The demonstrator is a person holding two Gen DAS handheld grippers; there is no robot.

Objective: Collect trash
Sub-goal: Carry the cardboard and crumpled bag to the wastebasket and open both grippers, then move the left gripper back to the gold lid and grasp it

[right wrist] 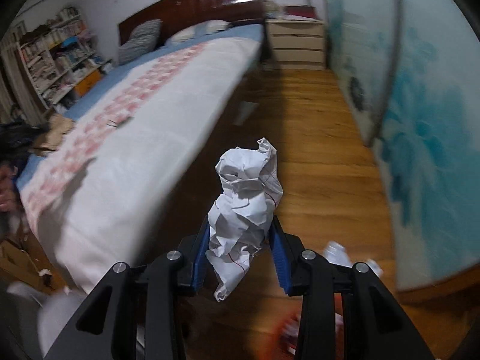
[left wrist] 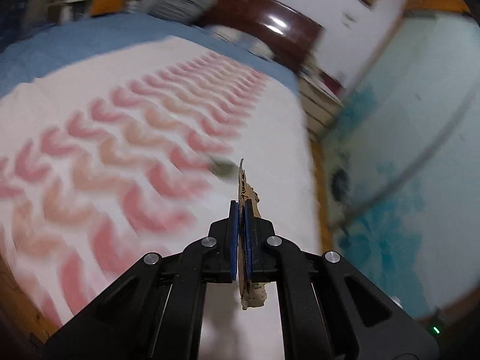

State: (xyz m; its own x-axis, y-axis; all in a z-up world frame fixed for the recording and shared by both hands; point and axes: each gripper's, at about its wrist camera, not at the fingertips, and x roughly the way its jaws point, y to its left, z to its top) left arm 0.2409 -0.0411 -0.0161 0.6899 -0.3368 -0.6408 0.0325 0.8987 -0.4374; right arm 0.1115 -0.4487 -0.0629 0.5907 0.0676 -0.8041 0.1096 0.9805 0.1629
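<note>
We take the bed (right wrist: pixel 156 138) as our landmark. Our left gripper (left wrist: pixel 241 207) is clenched on a thin brown cardboard scrap (left wrist: pixel 244 186), held edge-on btwn the blue pads (left wrist: pixel 234 240); the scrap sticks out past the tips and hangs below them too. It sits above the white bedspread w/ pink chevron rows (left wrist: pixel 126 138), near the bed's right edge. A small dark item (left wrist: pixel 223 169) lies on the spread just beyond the scrap, too blurred to identify.

Our right gripper (right wrist: pixel 240 228) grasps a crumpled white paper ball (right wrist: pixel 246 207) w/ thin red lines, its blue pads (right wrist: pixel 277 255) pressed to both sides of the wad. That gripper hangs over the wood floor (right wrist: pixel 318 156), right of the bed, btwn it and the blue-patterned wall (right wrist: pixel 426 138).

Beyond the bed's head end we see the dark glossy headboard (right wrist: pixel 192 9), a striped pillow (right wrist: pixel 139 40), and a white drawer unit (right wrist: pixel 295 43) to the right. A cluttered bookshelf (right wrist: pixel 57 54) stands on the bed's far side
</note>
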